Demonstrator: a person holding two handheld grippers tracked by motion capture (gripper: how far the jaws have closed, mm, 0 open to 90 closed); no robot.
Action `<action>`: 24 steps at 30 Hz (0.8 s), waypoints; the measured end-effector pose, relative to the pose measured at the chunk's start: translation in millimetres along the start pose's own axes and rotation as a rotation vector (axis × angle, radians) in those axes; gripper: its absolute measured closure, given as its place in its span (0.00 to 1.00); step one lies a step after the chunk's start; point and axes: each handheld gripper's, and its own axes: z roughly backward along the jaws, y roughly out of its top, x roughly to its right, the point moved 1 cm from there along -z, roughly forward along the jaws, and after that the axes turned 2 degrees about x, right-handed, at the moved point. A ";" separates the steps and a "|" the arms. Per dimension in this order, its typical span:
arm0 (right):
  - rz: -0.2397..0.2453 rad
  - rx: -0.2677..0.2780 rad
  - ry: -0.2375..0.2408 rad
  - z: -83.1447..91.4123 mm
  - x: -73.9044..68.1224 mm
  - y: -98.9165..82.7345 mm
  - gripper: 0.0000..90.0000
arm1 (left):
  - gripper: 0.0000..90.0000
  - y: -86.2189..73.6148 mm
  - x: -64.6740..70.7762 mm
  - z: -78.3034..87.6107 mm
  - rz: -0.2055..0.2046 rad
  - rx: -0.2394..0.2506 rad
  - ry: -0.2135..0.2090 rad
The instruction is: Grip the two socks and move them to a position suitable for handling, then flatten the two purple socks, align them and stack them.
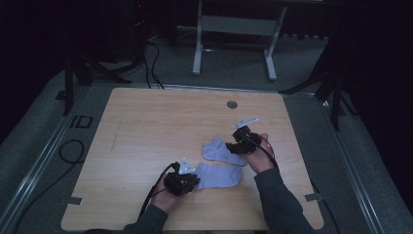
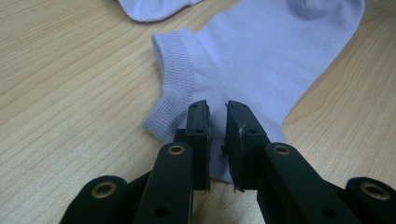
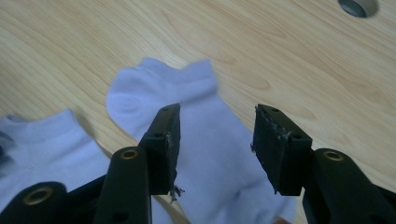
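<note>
Two pale lilac ankle socks lie on the wooden table (image 1: 146, 126). The near sock (image 1: 220, 175) (image 2: 261, 51) lies flat, its ribbed cuff towards my left gripper (image 1: 194, 179) (image 2: 217, 105). That gripper's jaws stand nearly together on the sock's edge beside the cuff, with fabric pinched in the narrow gap. The far sock (image 1: 216, 150) (image 3: 154, 88) lies just behind it. My right gripper (image 1: 237, 146) (image 3: 217, 112) hovers over the far sock with its jaws wide apart. The sock lies below them and neither pad touches it. In the right gripper view the near sock (image 3: 42, 140) sits at the lower left.
A round grey cable hole (image 1: 232, 104) (image 3: 357, 5) sits in the table's far side. Bare wood stretches to the left and back of the socks. A metal frame (image 1: 234, 29) and cables stand on the floor beyond the table.
</note>
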 end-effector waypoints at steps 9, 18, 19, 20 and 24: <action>0.069 0.001 0.060 -19.6 -6.9 8.1 0.56 | 0.88 0.0 0.0 -0.2 0.002 0.001 -0.001; 0.172 -0.035 0.093 -42.8 -15.5 9.1 0.56 | 0.87 0.2 0.3 -0.3 -0.003 -0.002 0.001; 0.172 -0.035 0.093 -42.8 -15.5 9.1 0.56 | 0.87 0.2 0.3 -0.3 -0.003 -0.002 0.001; 0.187 -0.041 0.099 -48.5 -17.9 9.1 0.55 | 0.87 0.2 0.1 -0.2 -0.005 -0.002 0.000; 0.207 -0.043 0.117 -55.9 -23.1 10.9 0.53 | 0.87 0.3 0.1 -0.4 -0.003 -0.001 -0.002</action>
